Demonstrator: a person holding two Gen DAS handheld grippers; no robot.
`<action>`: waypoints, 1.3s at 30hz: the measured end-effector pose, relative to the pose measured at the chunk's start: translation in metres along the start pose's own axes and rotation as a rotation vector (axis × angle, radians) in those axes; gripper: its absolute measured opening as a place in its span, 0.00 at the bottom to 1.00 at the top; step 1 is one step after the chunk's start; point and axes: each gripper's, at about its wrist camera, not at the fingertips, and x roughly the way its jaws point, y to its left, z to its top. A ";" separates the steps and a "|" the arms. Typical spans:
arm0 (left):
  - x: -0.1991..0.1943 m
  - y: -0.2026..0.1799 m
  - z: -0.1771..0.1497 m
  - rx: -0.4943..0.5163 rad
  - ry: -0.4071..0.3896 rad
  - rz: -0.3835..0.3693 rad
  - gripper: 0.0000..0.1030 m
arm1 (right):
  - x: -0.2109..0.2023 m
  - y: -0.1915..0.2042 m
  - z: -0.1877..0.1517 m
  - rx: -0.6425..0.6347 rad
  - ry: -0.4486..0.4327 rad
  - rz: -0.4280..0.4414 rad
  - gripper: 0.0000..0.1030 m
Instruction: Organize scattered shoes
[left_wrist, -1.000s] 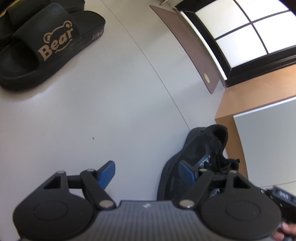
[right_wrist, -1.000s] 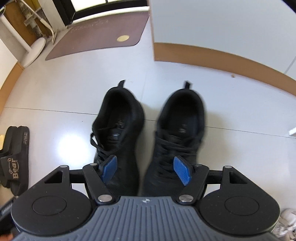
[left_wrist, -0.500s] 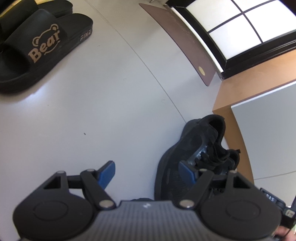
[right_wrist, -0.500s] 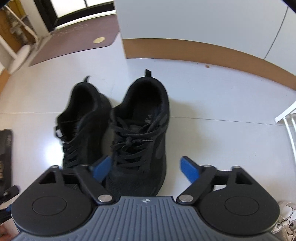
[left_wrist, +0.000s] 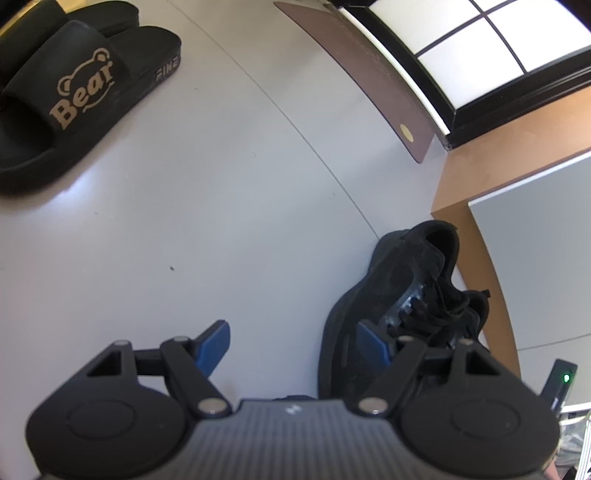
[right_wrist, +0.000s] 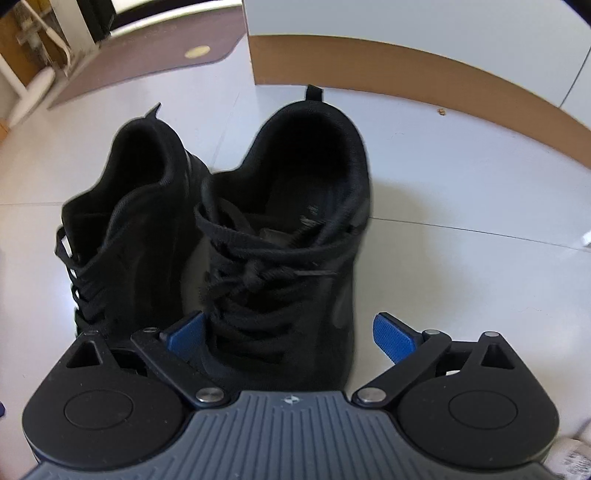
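Two black lace-up sneakers stand side by side on the white floor, heels toward the cabinet. My right gripper (right_wrist: 288, 330) hangs low over the toe of the right sneaker (right_wrist: 295, 221), open wide with the toe between the blue pads; the right pad stands clear of the shoe. The left sneaker (right_wrist: 140, 206) sits just outside the left finger. In the left wrist view my left gripper (left_wrist: 295, 343) is open over bare floor, its right finger in front of a black sneaker (left_wrist: 406, 280). A pair of black "Bear" slides (left_wrist: 74, 92) lies at the far left.
A brown mat (left_wrist: 369, 66) lies before the dark-framed glass door. A white cabinet with a brown base (right_wrist: 406, 37) stands just behind the sneakers' heels. A white shoe (right_wrist: 569, 454) shows at the lower right corner, and a white stand leg (right_wrist: 33, 85) at the upper left.
My right gripper has come down close to the sneakers, shifted onto the right one, and its jaws have spread wider. The left gripper has stayed almost still and open.
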 end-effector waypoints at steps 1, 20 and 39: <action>-0.001 0.001 0.005 0.005 0.005 -0.001 0.75 | 0.004 0.002 -0.001 -0.014 0.003 0.012 0.85; -0.009 0.009 0.017 0.019 0.029 -0.007 0.75 | 0.010 0.024 -0.002 -0.196 0.014 0.076 0.75; -0.032 -0.054 -0.006 0.186 0.133 0.081 0.73 | -0.080 0.024 -0.016 -0.023 -0.100 0.120 0.81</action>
